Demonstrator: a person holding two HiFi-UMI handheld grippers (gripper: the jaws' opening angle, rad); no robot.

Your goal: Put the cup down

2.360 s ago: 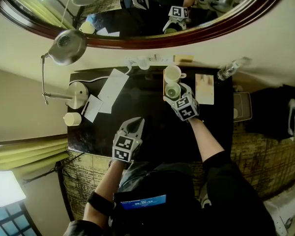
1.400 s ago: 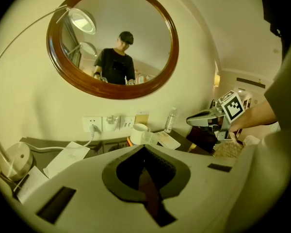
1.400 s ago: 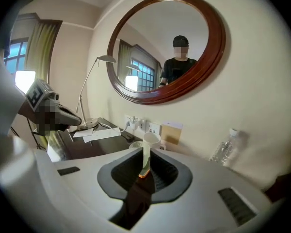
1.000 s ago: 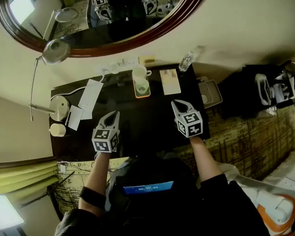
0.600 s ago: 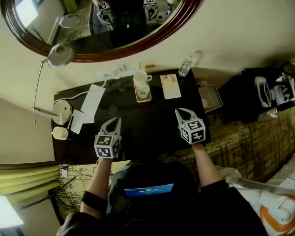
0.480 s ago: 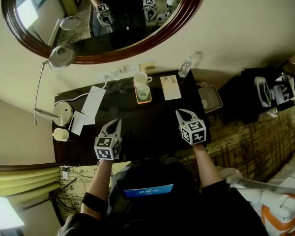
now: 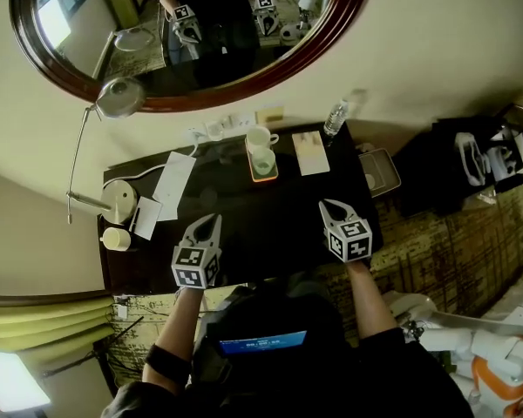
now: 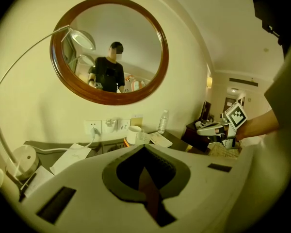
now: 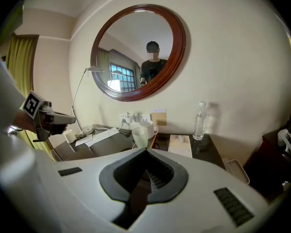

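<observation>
The cup [image 7: 263, 160] is small in the head view and hard to tell from the mug [image 7: 259, 137] just behind it. In the right gripper view that gripper's body cuts off its foot. It stands upright on the orange tray [image 7: 263, 178] at the back of the table [image 7: 244, 212], with a bottle [image 7: 335, 118] to its right and papers [image 7: 174, 179] and a lamp [image 7: 119, 200] to its left. The person's head hides the table's near edge. The left gripper [image 7: 209, 220] and right gripper [image 7: 331, 205] hang over the near part, well apart from the cup, fingers together on nothing. Earlier the right gripper was at the cup.
</observation>
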